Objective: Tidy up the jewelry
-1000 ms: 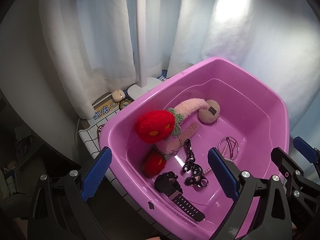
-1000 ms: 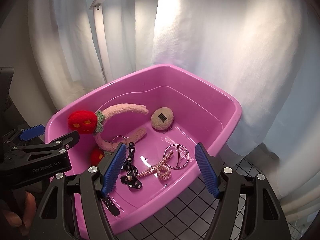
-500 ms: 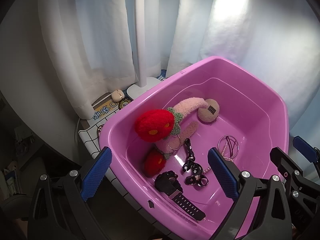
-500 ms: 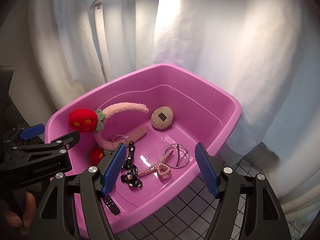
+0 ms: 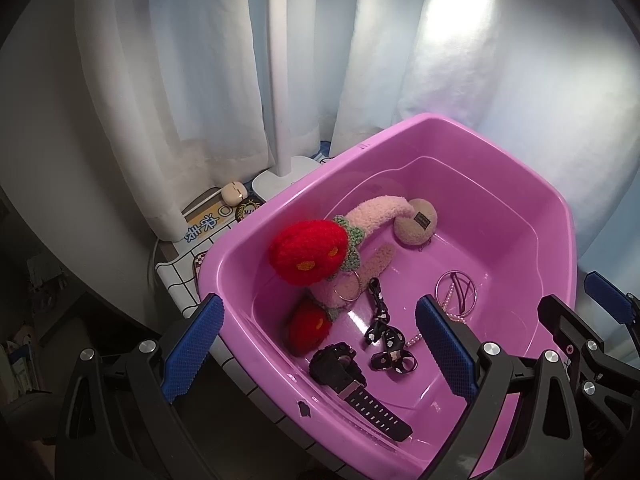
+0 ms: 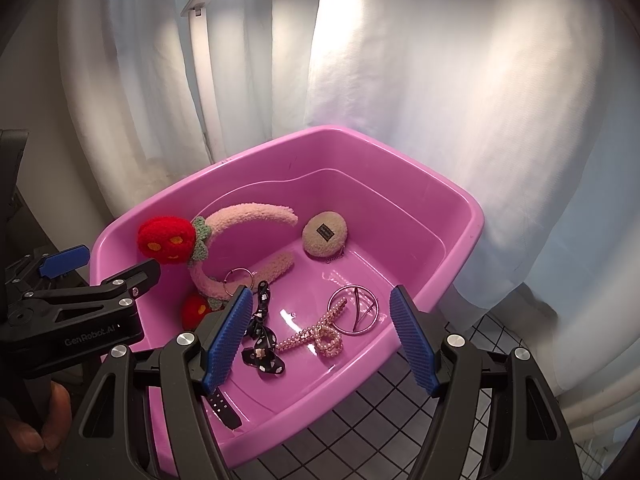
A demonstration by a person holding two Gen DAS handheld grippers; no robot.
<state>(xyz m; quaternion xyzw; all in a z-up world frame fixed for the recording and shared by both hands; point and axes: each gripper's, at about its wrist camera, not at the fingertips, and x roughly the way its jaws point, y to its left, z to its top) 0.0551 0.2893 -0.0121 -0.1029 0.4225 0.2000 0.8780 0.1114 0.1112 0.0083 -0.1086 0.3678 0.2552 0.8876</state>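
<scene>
So all the jewelry sits loose on the floor of a pink plastic tub (image 6: 460, 248) with rounded corners, and nothing is picked up. In the right wrist view, dead centre is a pink beaded pearl hair clip (image 6: 320, 330), touching the thin round metal hoop ring (image 6: 354, 311) at its 2 o'clock. At the clip's 9 o'clock lies a black ribbon bow with white dots (image 6: 262, 344). A small silver key ring (image 6: 239, 279) lies at the bow's 12 o'clock, against a fluffy pink headband with red knitted strawberries (image 6: 240, 224) that curls along the tub's 10 o'clock side. A round beige plush hair puff with a dark label (image 6: 324, 234) rests at 12 o'clock, just beside the headband's tip. A chunky black digital wristwatch (image 5: 352, 380) lies near the front wall, best seen in the left wrist view, at 6 o'clock from the bow.

The right hand-held gripper (image 6: 320, 340) hovers over the clip with its blue pads spread wide and nothing between them touching. The left hand-held gripper (image 5: 316, 354) is likewise wide open and empty, one pad outside the tub's rim and one over the inside.

The tub stands on a table (image 6: 360, 432) with a white grid-pattern cover. White curtains (image 6: 440, 100) hang behind, a white lamp stand (image 5: 280, 120) rises at 11 o'clock, and a small cream earbud case (image 5: 233, 192) sits by its base.
</scene>
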